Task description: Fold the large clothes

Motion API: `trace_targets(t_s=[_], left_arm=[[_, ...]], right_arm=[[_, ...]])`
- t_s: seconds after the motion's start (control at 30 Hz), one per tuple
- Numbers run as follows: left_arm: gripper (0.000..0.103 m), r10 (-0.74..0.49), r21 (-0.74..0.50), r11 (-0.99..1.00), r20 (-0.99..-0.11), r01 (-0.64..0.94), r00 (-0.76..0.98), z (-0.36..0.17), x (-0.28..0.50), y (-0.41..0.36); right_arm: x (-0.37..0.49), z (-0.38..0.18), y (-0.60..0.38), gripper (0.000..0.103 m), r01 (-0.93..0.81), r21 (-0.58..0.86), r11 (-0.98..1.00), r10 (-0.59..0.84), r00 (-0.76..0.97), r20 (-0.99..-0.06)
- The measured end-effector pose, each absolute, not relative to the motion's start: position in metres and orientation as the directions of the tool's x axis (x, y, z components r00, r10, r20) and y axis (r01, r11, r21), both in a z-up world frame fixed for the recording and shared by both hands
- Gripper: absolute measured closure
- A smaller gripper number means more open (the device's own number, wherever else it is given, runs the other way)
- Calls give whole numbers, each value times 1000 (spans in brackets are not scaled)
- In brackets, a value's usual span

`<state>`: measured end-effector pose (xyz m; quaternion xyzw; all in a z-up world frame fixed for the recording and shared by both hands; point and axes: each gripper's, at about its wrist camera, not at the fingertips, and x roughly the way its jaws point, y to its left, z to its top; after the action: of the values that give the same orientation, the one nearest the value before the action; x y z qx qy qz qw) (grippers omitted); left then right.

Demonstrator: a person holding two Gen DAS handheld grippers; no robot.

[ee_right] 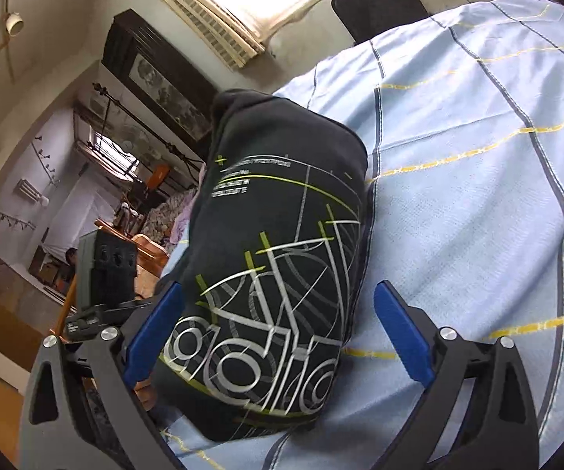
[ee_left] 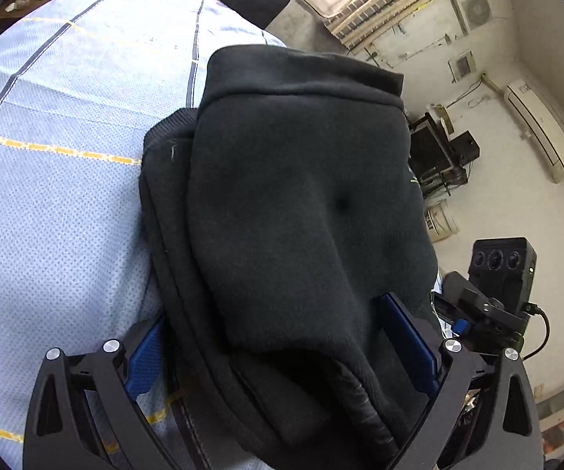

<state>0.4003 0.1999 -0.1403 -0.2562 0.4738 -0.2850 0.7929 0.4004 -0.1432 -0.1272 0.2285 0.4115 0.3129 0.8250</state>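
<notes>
On the blue checked bedsheet [ee_left: 54,180] lies a folded black sweatshirt [ee_right: 282,274], printed side showing; left gripper [ee_left: 282,337] and right gripper [ee_right: 278,337] both spread wide around it, neither clamping.

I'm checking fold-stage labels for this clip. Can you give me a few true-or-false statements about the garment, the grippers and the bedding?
1. The black garment is folded into a compact bundle. True.
2. It lies on a plain red sheet. False: the bedsheet is light blue with yellow and dark stripes.
3. The right gripper is open around the bundle. True.
4. The printed graphic faces the left wrist camera. False: the left wrist view shows only plain black fabric.
</notes>
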Motion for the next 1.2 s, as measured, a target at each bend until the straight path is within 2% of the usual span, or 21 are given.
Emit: trace_targets(t_s=[0.17,0.43,0.5,0.57,0.67,0.8,1.07,1.2], left_arm=[[6,-689,-673,708,-594,211,416,-141,401,197],[6,-721,-717,666,-549,205,423,-145,404,199],[11,-735,-727,651,-532,219,420,-144,404,198],[14,-738,-727,648,-526,228,423,-141,406,191],[20,-742,-728,643,-515,239,429,-138,404,192],[24,-751,-720,633,-481,286,452,-124,396,190],[24,-786,-700,595,-404,394,468,-78,348,166],[24,-796,-680,589,-395,436,459,-57,310,143]], right_arm=[[415,-140,-138,5,-317,680,661,740,423,-523],[431,-161,-134,4,-287,783,552,817,374,-439],[434,-164,-135,4,-291,798,527,833,361,-418],[435,-166,-135,7,-292,798,527,834,362,-417],[431,-163,-136,18,-305,792,529,831,374,-411],[423,-153,-137,24,-324,793,516,840,374,-393],[378,-102,-167,24,-367,782,504,843,408,-351],[334,-73,-188,24,-398,749,530,827,439,-352]])
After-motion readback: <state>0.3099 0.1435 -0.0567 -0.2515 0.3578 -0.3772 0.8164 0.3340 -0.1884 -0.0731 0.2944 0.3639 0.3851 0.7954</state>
